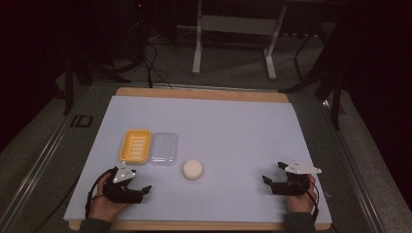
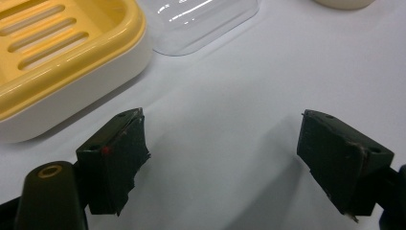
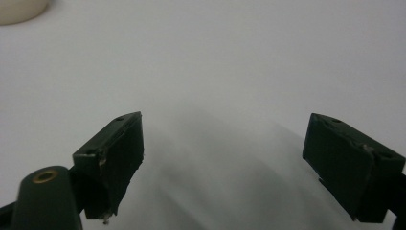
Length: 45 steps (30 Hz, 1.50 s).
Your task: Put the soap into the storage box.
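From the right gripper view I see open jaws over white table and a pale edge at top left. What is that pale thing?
Observer: A round cream soap bar, lying alone on the white table.
Operator: Anything beyond it?
Observer: A clear lid lies beside a yellow soap dish, touching it.
Operator: And the other gripper?
Observer: The left gripper is open with nothing between its jaws, close to the dish's near corner.
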### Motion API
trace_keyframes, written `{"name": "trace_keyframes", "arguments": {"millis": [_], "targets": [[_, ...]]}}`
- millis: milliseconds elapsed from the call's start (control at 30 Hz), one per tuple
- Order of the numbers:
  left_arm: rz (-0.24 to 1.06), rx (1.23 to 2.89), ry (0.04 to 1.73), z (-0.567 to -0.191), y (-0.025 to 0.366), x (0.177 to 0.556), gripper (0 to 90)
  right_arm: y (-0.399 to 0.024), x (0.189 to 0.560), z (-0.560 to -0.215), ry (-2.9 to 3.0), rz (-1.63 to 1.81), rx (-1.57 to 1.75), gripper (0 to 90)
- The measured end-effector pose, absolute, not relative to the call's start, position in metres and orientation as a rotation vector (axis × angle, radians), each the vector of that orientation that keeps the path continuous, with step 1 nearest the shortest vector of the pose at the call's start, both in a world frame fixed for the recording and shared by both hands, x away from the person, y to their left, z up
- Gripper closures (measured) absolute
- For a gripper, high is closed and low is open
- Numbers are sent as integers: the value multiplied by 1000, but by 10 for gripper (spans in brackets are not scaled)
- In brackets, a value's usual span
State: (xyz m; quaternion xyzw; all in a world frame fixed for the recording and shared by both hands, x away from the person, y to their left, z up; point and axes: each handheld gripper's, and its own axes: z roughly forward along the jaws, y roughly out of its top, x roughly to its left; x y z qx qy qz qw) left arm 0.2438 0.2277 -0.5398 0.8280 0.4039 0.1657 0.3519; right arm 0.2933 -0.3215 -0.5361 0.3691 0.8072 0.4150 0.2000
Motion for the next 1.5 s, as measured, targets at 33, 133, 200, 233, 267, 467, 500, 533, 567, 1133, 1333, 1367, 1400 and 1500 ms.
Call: {"name": "trace_keyframes", "arguments": {"millis": [33, 133, 200, 233, 267, 467, 500, 533, 567, 1133, 1333, 1367, 1400, 1500], "targets": [[427, 2144, 1043, -540, 228, 244, 177, -321, 293, -536, 2258, 1156, 1024, 140], [419, 2153, 1042, -540, 227, 244, 177, -319, 292, -536, 2264, 1147, 996, 142], [412, 2157, 1042, -540, 226, 245, 177, -320, 291, -536, 2258, 1157, 993, 143], [411, 2165, 1037, -540, 225, 245, 177, -320, 291, -536, 2254, 1165, 991, 143], [411, 2165, 1037, -540, 225, 245, 177, -320, 291, -536, 2254, 1165, 991, 143], [403, 2192, 1005, -535, 222, 247, 177, -321, 290, -536, 2240, 1175, 992, 144], [402, 2190, 996, -534, 221, 247, 177, -321, 290, -536, 2238, 1173, 992, 145], [396, 2193, 983, -533, 221, 248, 178, -321, 289, -535, 2236, 1173, 994, 145], [393, 2197, 973, -531, 219, 248, 183, -321, 289, -535, 2235, 1174, 993, 145], [391, 2353, 823, -509, 200, 264, 200, -323, 290, -535, 2234, 1191, 1007, 145], [391, 2386, 788, -503, 195, 271, 199, -323, 290, -535, 2234, 1191, 1004, 145], [387, 2399, 778, -501, 194, 273, 199, -323, 290, -535, 2236, 1193, 1002, 145], [387, 2399, 778, -501, 194, 273, 199, -323, 290, -535, 2237, 1195, 1000, 144], [385, 2422, 754, -497, 190, 277, 199, -323, 290, -535, 2239, 1199, 997, 145]]}}
